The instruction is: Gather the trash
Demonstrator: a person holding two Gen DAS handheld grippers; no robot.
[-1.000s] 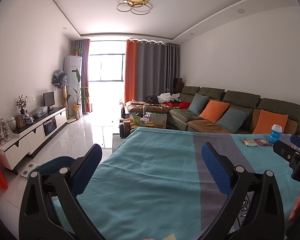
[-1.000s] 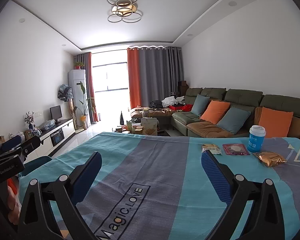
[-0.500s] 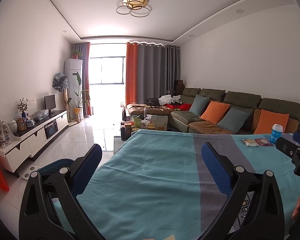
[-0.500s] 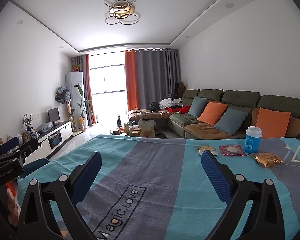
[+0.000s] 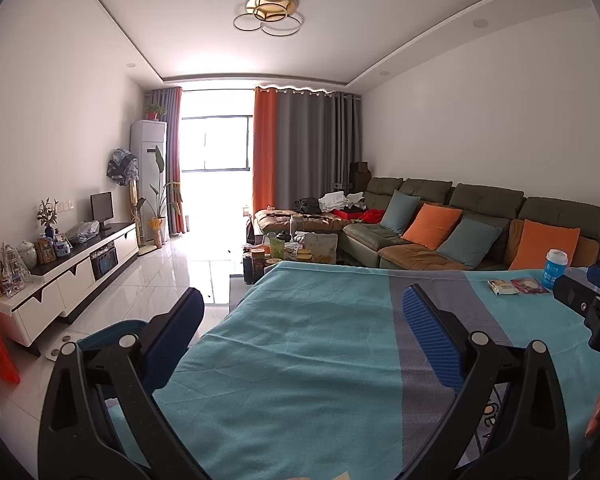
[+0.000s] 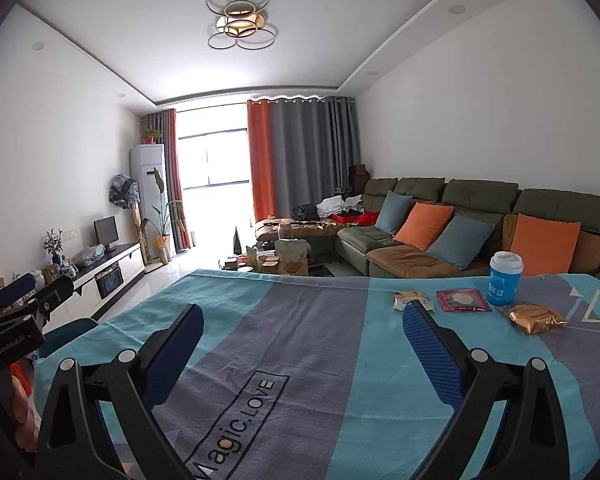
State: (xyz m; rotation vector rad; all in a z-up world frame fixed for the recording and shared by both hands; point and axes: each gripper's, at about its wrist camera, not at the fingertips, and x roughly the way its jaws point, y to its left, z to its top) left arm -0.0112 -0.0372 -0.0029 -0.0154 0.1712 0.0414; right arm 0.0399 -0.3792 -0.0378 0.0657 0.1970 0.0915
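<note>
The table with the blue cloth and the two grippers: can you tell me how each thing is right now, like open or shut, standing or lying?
left gripper: open, holding nothing.
right gripper: open, holding nothing.
blue cup: upright, white lid on.
gold wrapper: crumpled, lying on the cloth.
red packet: lying flat.
yellow packet: lying flat.
tablecloth: spread over the table.
curtains: partly drawn, window uncovered.

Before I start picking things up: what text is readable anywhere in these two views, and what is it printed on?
"Magic.LOVE": boxed print on the tablecloth.
"GenRobot.AI": on the left tongs' black body, seen at the right view's left edge.
Blue cup: white print, too blurred to read.
Yellow packet, red packet, gold packet: print too small to read.
</note>
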